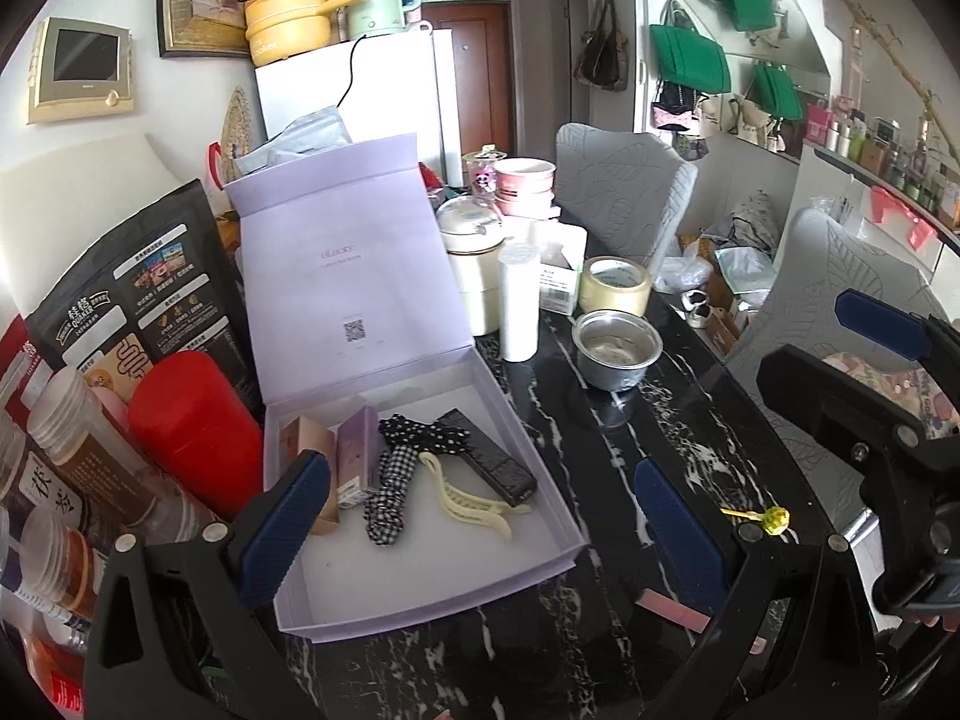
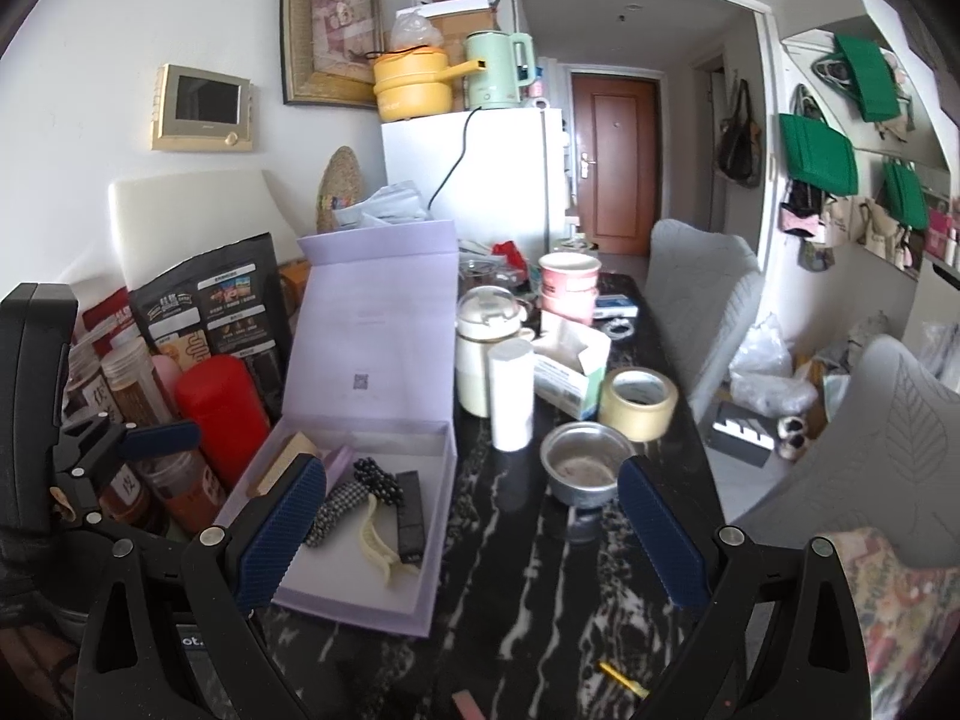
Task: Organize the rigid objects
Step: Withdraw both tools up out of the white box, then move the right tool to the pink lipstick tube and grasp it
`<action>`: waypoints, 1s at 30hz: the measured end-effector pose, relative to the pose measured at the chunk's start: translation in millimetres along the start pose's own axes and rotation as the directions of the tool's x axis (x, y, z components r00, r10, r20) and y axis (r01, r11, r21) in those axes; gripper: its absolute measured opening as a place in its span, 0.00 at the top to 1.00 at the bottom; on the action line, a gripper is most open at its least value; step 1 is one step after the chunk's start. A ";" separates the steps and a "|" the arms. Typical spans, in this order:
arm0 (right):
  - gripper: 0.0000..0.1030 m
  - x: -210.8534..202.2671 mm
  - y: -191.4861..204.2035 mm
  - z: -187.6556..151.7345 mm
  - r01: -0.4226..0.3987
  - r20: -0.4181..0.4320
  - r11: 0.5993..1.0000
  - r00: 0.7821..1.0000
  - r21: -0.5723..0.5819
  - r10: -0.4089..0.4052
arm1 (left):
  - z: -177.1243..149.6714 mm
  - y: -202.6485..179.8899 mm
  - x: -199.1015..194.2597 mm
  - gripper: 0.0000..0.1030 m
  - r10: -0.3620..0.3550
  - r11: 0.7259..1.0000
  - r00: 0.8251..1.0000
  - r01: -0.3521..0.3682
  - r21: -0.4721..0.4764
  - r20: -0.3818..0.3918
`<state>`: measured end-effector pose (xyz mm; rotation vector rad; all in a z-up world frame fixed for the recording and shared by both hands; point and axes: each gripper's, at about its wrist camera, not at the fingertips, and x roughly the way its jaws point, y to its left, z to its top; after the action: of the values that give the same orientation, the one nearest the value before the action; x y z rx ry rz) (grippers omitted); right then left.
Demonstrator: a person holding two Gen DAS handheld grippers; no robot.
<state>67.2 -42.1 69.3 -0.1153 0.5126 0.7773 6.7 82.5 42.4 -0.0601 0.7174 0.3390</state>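
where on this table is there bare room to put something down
Bare marble table runs between the lilac box and the steel bowl, down toward the lollipop. The box's near-left floor is free too. The far end around the tape roll and the jars on the left are crowded.

The black pouch [image 1: 138, 294] at the desk's left edge reads "QUAKER". A bottle label [image 1: 42, 489] shows "茯苓". The lilac box lid [image 1: 342, 258] carries a faint, unreadable logo and a QR code.

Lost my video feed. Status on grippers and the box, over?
Left gripper and right gripper open, empty. Box open, holding hair clip, bows and small cases. Lollipop loose on table. Bowl beside box.
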 end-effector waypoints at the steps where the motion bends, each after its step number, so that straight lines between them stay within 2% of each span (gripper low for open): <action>1: 0.03 -5.7 -3.2 -3.0 0.011 0.003 1.000 1.000 0.002 -0.011 | -2.3 -5.2 -0.6 0.00 -0.009 1.000 1.000 0.009 0.007 -0.003; 10: 0.03 -37.3 -25.7 -24.1 0.072 0.007 0.997 0.997 0.031 -0.072 | -19.2 -39.1 -2.5 0.00 -0.102 0.994 0.994 0.103 0.048 -0.027; 15: 0.03 -50.8 -35.5 -38.3 0.096 0.003 0.994 0.995 0.049 -0.096 | -32.7 -56.1 5.2 0.00 -0.163 0.984 0.983 0.168 0.056 -0.079; 22: 0.03 -63.2 -45.5 -59.2 0.116 -0.011 0.991 0.993 0.072 -0.115 | -53.8 -66.8 15.7 0.00 -0.183 0.980 0.974 0.192 0.061 -0.133; 30: 0.03 -59.0 -50.0 -92.3 0.117 -0.054 0.989 0.992 0.091 -0.112 | -84.4 -74.8 24.3 0.00 -0.183 0.976 0.968 0.200 0.082 -0.174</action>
<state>30.0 -141.8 13.0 -0.0755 0.5826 0.6381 -5.5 4.5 -41.7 -0.0632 0.8847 0.1131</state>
